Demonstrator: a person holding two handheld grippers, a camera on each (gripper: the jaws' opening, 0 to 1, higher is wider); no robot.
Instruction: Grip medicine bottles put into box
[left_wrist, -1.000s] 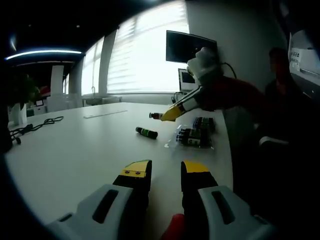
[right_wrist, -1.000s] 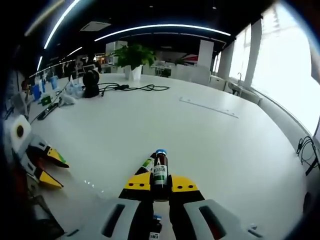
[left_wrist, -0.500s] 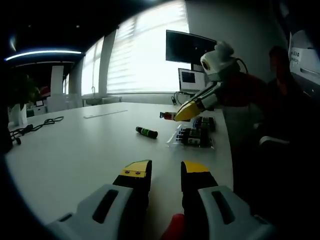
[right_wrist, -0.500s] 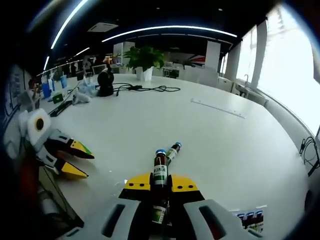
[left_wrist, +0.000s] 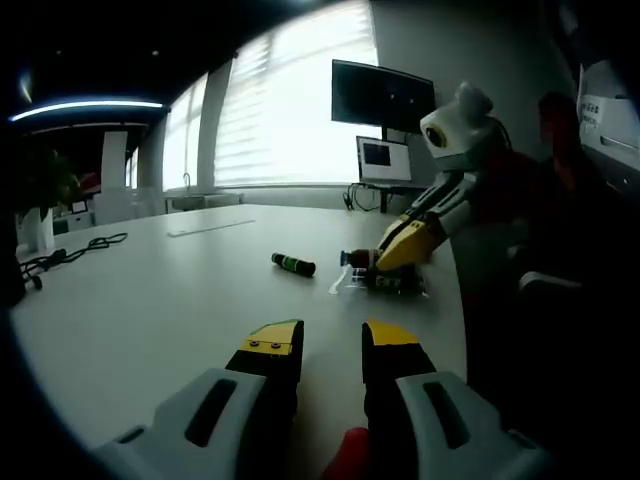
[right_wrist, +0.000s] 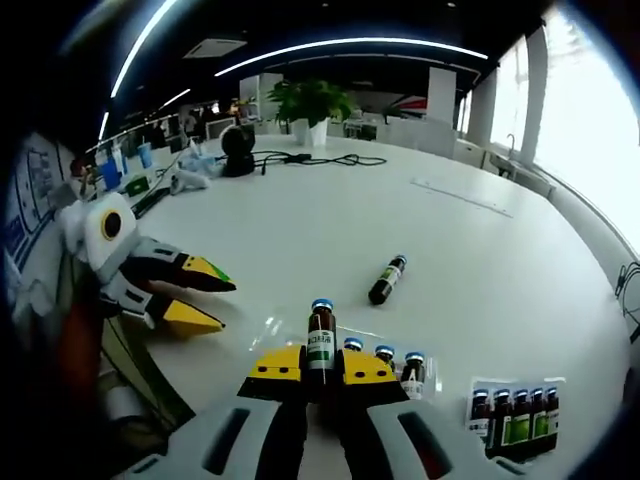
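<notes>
My right gripper (right_wrist: 320, 364) is shut on a brown medicine bottle (right_wrist: 320, 335) with a blue cap and green label, held over a clear plastic box (right_wrist: 400, 368) with several bottles in it. The left gripper view shows this right gripper (left_wrist: 400, 250) coming in from the right, with the held bottle (left_wrist: 356, 259) just above the clear box (left_wrist: 385, 282). Another bottle (left_wrist: 293, 264) lies on its side on the white table (left_wrist: 150, 300); the lying bottle (right_wrist: 387, 279) is just beyond the box. My left gripper (left_wrist: 332, 345) is open over bare table, and the left gripper (right_wrist: 190, 297) shows open at the left.
A second clear pack of bottles (right_wrist: 515, 415) lies at the lower right. Cables (right_wrist: 300, 160), a potted plant (right_wrist: 310, 105) and small desk items stand at the table's far side. A monitor (left_wrist: 383, 97) hangs by the window, and a person's red sleeve (left_wrist: 510, 190) is behind the right gripper.
My right gripper has carried the bottle away from the lying bottle and down over the clear box. The left gripper has stayed still and open.
</notes>
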